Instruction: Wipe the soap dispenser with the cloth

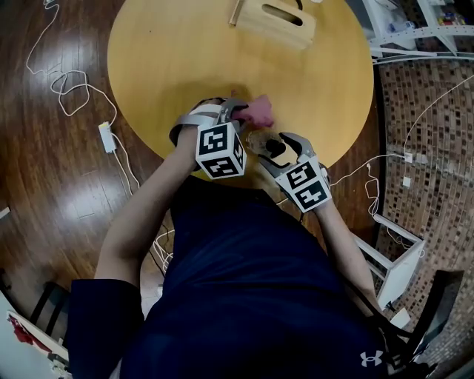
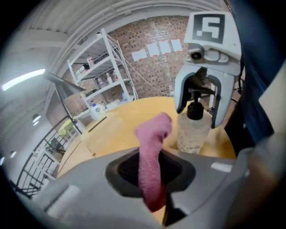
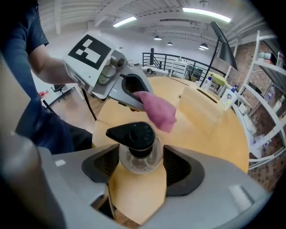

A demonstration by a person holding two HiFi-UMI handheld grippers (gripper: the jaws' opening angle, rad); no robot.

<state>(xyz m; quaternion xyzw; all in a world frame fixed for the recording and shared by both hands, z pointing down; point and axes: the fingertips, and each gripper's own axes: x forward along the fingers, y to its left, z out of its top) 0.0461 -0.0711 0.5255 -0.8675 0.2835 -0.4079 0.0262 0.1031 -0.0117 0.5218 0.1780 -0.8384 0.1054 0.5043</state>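
Fingers (image 2: 123,172) of the left gripper (image 2: 151,179) are clamping shut on the pink cloth (image 2: 152,138). The cloth is running up between the dark pads, and its loose end is sticking out past the tips in a bunched knob. Fingers (image 3: 181,172) of the right gripper (image 3: 140,167) are standing wider and gripping the soap dispenser (image 3: 136,154). The pads are sitting against either side of its clear shoulder, and the black pump head (image 3: 134,134) is poking up between the tips with its spout pointing to the left of that view.

The dispenser is standing upright on the round wooden table (image 1: 185,59), close to the edge nearest the person. The bottle is looking clear, with pale, speckled contents showing in the left gripper view.

Seen from the left fingers, the dispenser is sitting just ahead and to the right, with the right gripper coming down over its top. The cloth's bunched end is hanging near the bottle, with a narrow gap showing between them. Seen from the right fingers, the cloth is hovering just beyond the pump head, with the left gripper reaching in from the upper left.

In the head view both grippers are meeting close together over the near edge of the table, each showing its marker cube (image 1: 220,150). Well beyond both sets of fingers, a light wooden box (image 1: 280,21) is lying at the far edge.
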